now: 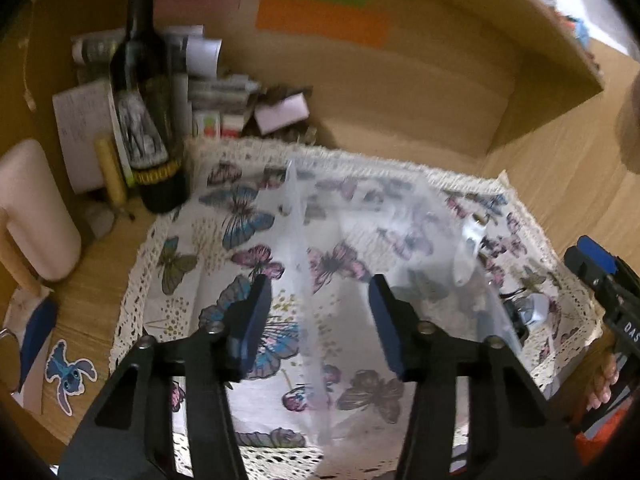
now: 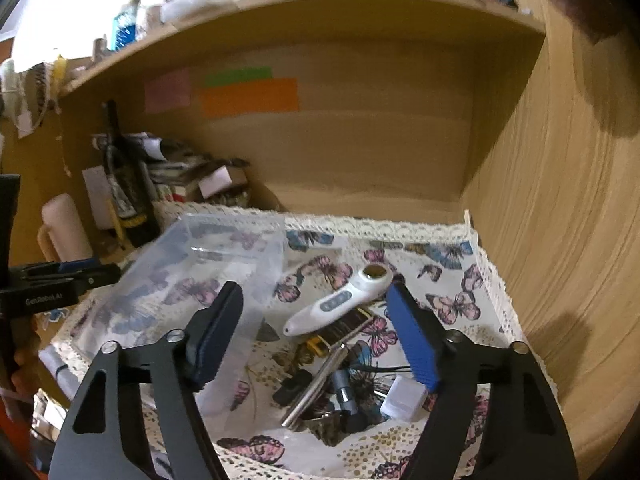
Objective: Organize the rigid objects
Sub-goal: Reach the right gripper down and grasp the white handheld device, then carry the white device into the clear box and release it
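One clear plastic box [image 2: 224,256] left on one butterfly cloth [image 2: 460,304]. One white handheld device [image 2: 336,304], one small white case [image 2: 404,398], one metal rod [image 2: 316,384] in the near pile; the other small dark bits there cannot be counted. One dark bottle [image 1: 140,92] far left. Three coloured sheets on the back wall: one pink [image 2: 167,90], one green [image 2: 238,76], one orange [image 2: 250,97].

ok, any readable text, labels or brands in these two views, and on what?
"GenRobot.AI": on the left claw's black body, right wrist view.
"DAS", cut off by the frame edge: on the right claw's body, left wrist view.
Wine bottle label: picture only, print too blurred.
Handwritten paper beside it: unreadable.
White handheld device: buttons, no legible marks.
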Demonstrator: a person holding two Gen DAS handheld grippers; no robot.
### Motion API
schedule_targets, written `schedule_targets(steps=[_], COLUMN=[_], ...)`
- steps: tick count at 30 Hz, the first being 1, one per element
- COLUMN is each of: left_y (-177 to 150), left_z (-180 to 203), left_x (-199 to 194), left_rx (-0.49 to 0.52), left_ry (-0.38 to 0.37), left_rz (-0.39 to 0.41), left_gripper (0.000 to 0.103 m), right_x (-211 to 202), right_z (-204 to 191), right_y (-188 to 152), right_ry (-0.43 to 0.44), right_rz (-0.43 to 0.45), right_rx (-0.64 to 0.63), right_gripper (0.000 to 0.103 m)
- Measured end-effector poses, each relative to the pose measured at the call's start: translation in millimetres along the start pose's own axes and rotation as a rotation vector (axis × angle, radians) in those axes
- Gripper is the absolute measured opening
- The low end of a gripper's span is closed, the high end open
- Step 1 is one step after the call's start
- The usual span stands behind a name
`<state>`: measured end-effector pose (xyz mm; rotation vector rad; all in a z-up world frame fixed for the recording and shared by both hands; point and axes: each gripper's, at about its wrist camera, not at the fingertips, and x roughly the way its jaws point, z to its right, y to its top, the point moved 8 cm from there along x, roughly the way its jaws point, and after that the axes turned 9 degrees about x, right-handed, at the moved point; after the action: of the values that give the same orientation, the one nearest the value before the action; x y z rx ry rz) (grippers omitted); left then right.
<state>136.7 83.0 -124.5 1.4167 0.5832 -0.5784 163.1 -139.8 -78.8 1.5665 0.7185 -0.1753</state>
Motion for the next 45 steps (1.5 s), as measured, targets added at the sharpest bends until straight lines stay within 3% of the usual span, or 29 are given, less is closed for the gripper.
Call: schedule_targets(steps=[4, 8, 13, 25, 33, 37, 41, 45], left_y=[-5, -7, -8, -5, -3, -3, -3, -3], left_z=[-8, -10, -4, -3, -6, -5, -5, -3], left_x=[18, 30, 36, 38, 39, 38, 39, 39], left_rx=[-0.015, -0.004, 0.010, 0.043, 0.047, 0.051, 0.050, 0.057], left_ry=[-0.028, -0.048, -0.101, -0.112, -0.130, -0.127, -0.125, -0.119], left_rz=[-0.065, -0.109, -0.133, -0.102, -0.094, -0.083, -0.083, -0.083], left_gripper=[0.040, 0.026, 0.014, 0.013, 0.013, 0.013, 0.013, 0.013], right_x=[18, 40, 74, 150, 187, 198, 195, 180], right_z=[11, 22, 36, 49, 42, 37, 31, 21], right_y=[-2, -1, -2, -14, -25, -23, -17, -8], right_ry=[-0.024, -0.049, -0.070, -0.057, -0.084, -0.115, -0.116, -0.096], right_rz=[-0.052, -0.107, -0.204, -0.442, -0.545, -0.537, -0.518, -0.470], right_rx=[0.015, 0.036, 0.077, 0.218, 0.200, 0.164, 0.159, 0.155], right_gripper=[0.059, 0.054, 0.046, 0.046, 0.046, 0.041, 0.029, 0.029])
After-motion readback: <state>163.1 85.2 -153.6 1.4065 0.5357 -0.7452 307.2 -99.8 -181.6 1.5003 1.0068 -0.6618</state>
